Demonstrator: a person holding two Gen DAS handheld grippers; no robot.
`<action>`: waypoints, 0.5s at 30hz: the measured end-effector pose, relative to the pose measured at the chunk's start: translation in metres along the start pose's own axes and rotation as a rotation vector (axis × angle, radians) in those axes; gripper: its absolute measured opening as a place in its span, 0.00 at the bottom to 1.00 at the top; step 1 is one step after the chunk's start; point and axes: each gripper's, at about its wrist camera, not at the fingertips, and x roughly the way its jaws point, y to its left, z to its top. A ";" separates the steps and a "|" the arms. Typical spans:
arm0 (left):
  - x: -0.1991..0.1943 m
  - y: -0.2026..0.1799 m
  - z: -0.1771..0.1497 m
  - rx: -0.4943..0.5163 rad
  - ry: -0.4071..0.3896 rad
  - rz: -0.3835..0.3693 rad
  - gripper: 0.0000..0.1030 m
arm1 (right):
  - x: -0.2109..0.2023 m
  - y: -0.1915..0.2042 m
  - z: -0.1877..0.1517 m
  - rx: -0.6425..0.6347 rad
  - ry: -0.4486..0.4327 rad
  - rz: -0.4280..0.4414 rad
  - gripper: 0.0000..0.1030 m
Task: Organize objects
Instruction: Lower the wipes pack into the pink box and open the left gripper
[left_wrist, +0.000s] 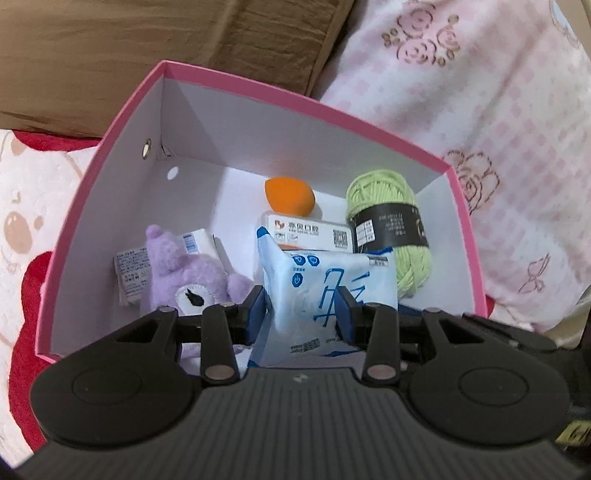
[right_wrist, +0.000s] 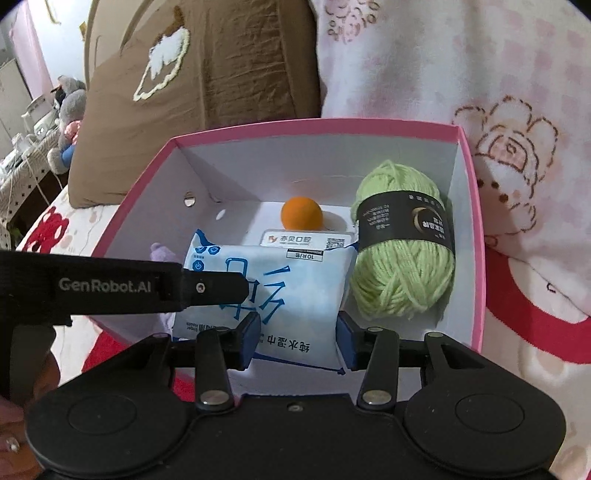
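a: both tongs grip the blue-and-white wipes pack (right_wrist: 258, 291) low in the frame: the left tongs (left_wrist: 301, 314) are clenched on its near end, and the right tongs (right_wrist: 295, 338) sit with pads touching its sides. i'd say the pack is being lowered into the pink box (left_wrist: 110, 129).

b: then ease it flat in the gap at centre, between the purple plush (left_wrist: 192, 273) on the left and the green yarn (right_wrist: 402, 251) on the right, and let go only once it rests. it looks soft, so no hard squeeze.

a: just beyond it lie a white case (left_wrist: 310, 230) and an orange sponge (right_wrist: 301, 215) by the far wall; i'd keep it from tipping onto them.

b: the box sits on a bed with pink-and-red bedding (right_wrist: 517, 295). a brown cushion (right_wrist: 221, 74) stands at upper left, with room clutter at the far left edge.
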 end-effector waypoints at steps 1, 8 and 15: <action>0.002 -0.002 -0.001 0.011 0.001 0.012 0.36 | 0.001 -0.002 0.000 0.006 0.001 -0.002 0.51; 0.010 0.002 -0.003 0.028 0.014 0.042 0.31 | 0.011 0.007 -0.005 -0.079 0.014 -0.071 0.50; 0.015 0.004 -0.004 0.042 0.034 0.046 0.28 | 0.013 0.005 -0.003 -0.060 0.017 -0.069 0.49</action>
